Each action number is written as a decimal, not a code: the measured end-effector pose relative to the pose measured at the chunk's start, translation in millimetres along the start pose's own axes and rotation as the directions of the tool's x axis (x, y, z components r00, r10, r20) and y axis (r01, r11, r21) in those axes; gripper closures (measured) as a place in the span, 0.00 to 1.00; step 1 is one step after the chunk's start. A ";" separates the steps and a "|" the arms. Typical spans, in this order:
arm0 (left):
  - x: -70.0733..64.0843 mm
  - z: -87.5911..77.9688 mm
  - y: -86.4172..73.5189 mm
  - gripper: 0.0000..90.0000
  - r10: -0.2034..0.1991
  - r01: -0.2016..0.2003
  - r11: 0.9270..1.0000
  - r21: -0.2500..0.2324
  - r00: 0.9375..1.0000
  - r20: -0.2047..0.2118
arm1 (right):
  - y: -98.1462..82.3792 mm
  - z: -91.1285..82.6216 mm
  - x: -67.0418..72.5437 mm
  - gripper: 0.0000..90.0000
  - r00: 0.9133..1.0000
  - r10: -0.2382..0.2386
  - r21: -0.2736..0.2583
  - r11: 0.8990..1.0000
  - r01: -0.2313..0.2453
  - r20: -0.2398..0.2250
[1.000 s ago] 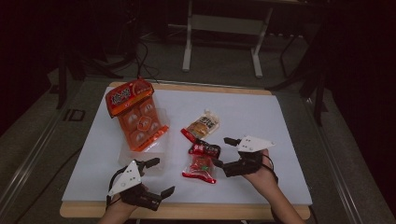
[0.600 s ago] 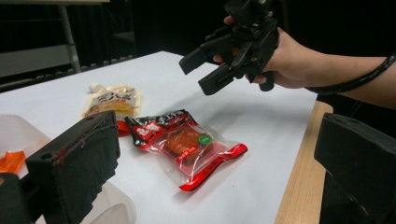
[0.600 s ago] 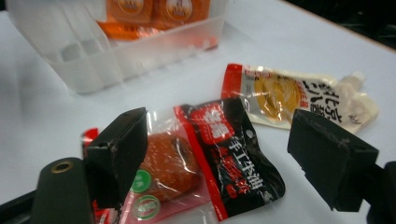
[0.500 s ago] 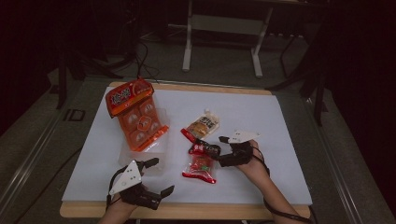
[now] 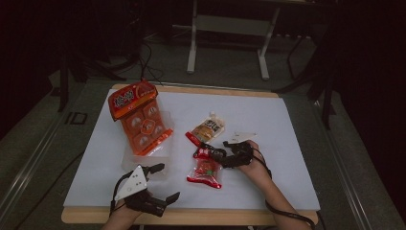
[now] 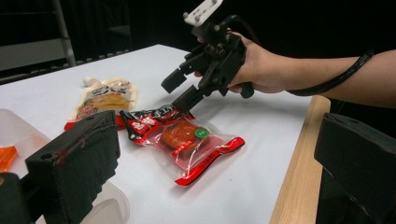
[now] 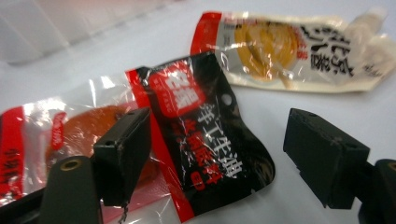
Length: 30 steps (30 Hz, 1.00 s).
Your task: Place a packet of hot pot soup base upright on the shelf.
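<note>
High view: right gripper (image 5: pixel 210 152) low over black-and-red sachet (image 5: pixel 203 152) mid-bench (image 5: pixel 287 120), fingers parted, just been closing in, sachet between them, not clamped. Clear red-edged packet (image 5: pixel 205 172) just beneath, pale pouch (image 5: pixel 207 129) just behind. Left gripper (image 5: pixel 160 182) near front edge, fingers open, empty. Orange multipack (image 5: pixel 139 120) far left.

Left gripper view: right gripper (image 6: pixel 180 91) tilted down, lower finger (image 6: pixel 187 99) touching sachet (image 6: pixel 147 122).

Right gripper view: sachet (image 7: pixel 205 154) lying between spread fingers (image 7: pixel 123 149), overlapping packet (image 7: pixel 56 135).
</note>
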<state>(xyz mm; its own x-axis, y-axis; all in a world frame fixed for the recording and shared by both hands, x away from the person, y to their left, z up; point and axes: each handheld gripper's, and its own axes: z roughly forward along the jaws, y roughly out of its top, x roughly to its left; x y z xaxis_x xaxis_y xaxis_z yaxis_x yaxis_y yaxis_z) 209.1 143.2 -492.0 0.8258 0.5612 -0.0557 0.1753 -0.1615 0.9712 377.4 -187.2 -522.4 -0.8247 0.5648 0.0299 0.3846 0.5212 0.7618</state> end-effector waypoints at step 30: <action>-1.7 3.9 -1.9 0.01 -0.006 0.006 1.000 0.012 1.000 0.007 | 3.6 15.9 16.4 0.96 0.998 -0.002 0.134 0.991 0.011 -0.066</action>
<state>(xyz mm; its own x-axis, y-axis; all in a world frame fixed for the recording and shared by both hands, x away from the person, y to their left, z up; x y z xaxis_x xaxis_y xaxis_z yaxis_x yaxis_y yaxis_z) 209.4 139.4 -494.7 0.8285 0.5563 -0.0635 0.1869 -0.1679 0.9679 371.8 -165.9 -529.4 -0.8512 0.5201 0.0708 0.4273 0.6083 0.6688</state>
